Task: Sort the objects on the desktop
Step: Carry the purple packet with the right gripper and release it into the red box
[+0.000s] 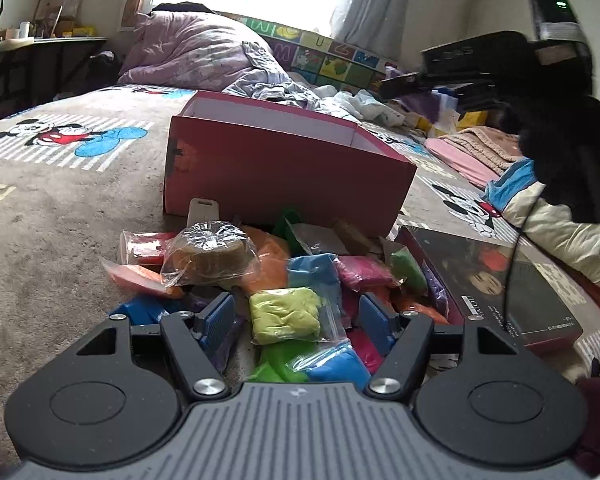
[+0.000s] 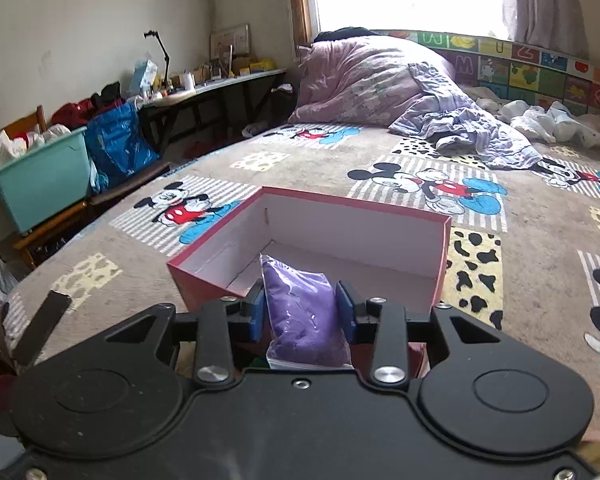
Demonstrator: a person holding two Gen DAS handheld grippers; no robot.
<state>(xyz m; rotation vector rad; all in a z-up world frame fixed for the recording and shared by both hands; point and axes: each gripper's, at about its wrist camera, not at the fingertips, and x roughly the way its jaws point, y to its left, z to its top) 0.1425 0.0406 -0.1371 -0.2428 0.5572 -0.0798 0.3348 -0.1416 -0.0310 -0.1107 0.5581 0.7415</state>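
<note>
A pile of small bags of coloured clay (image 1: 312,276) lies on the bedspread in front of a red box (image 1: 284,168) with a white inside. My left gripper (image 1: 296,314) is open, its blue pads on either side of a yellow-green clay bag (image 1: 286,314) without pressing it. A brown disc in clear wrap (image 1: 210,254) rests at the pile's left. In the right wrist view my right gripper (image 2: 300,310) is shut on a purple clay bag (image 2: 304,312), held over the near edge of the red box (image 2: 380,216), whose visible floor is bare.
A dark flat box (image 1: 496,284) lies right of the pile, with folded blankets (image 1: 480,152) beyond. A rumpled purple duvet (image 2: 376,76) and loose clothes sit at the far end of the bed. A teal bin (image 2: 40,180), chair and cluttered desk stand to the left.
</note>
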